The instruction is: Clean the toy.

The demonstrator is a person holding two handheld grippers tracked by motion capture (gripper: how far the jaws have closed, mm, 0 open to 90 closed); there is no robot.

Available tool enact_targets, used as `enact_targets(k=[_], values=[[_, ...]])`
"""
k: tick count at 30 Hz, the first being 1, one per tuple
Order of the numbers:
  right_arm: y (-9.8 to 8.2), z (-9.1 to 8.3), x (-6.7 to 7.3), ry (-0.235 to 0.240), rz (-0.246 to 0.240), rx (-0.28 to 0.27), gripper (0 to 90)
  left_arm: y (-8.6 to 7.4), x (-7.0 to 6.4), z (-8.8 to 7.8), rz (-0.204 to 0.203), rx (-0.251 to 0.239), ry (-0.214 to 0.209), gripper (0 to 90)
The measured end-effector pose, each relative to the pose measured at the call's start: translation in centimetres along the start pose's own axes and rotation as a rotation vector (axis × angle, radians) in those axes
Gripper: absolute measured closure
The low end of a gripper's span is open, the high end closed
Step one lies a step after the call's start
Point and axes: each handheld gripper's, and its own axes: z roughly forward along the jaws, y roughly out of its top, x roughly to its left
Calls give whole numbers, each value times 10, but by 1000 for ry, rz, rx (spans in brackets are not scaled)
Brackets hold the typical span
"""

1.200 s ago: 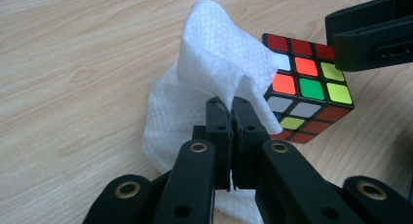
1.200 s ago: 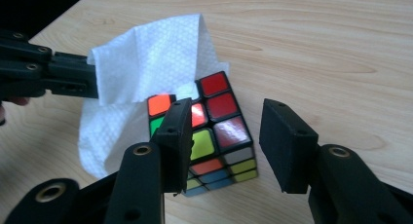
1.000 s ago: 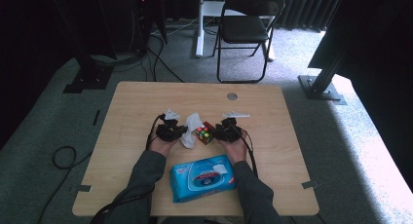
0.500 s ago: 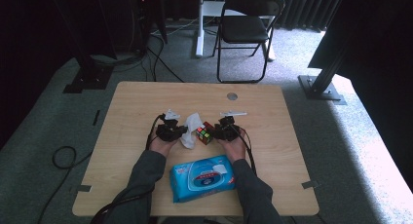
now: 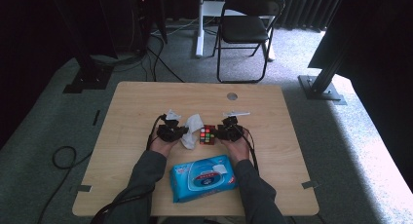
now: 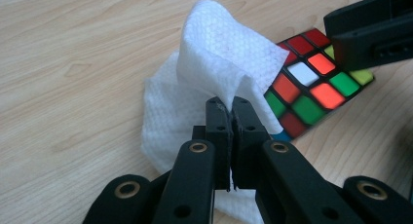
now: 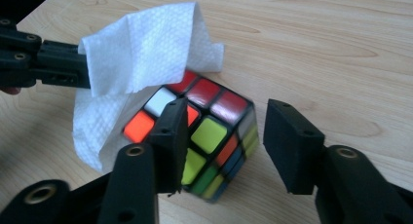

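Observation:
A scrambled colour cube (image 5: 208,135) lies mid-table between my two grippers. My left gripper (image 6: 229,104) is shut on a fold of a white wipe (image 6: 219,53), which drapes against the cube (image 6: 307,87). In the high view this gripper (image 5: 181,132) sits left of the wipe (image 5: 191,129). My right gripper (image 7: 226,112) straddles the cube (image 7: 214,131). Its jaws have just been closing, but a gap remains between the right jaw and the cube. The cube looks slightly blurred. The wipe (image 7: 141,44) covers the cube's far left corner.
A blue pack of wet wipes (image 5: 203,177) lies near the table's front edge (image 5: 195,215), between the person's forearms. Cables trail from both grippers. A black folding chair (image 5: 246,29) stands on the carpet beyond the table.
Both hands stay where they were. Wipe and cube look unchanged in the high view.

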Motion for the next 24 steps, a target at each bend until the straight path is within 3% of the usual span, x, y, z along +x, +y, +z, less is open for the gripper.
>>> enact_targets(k=[7,24], values=[[-1,0,0,19,6,-5,612,0,-5,3,11,0,-14,877],[-4,-2,1,50,11,-10,673,2,-11,7,26,0,-28,876]])
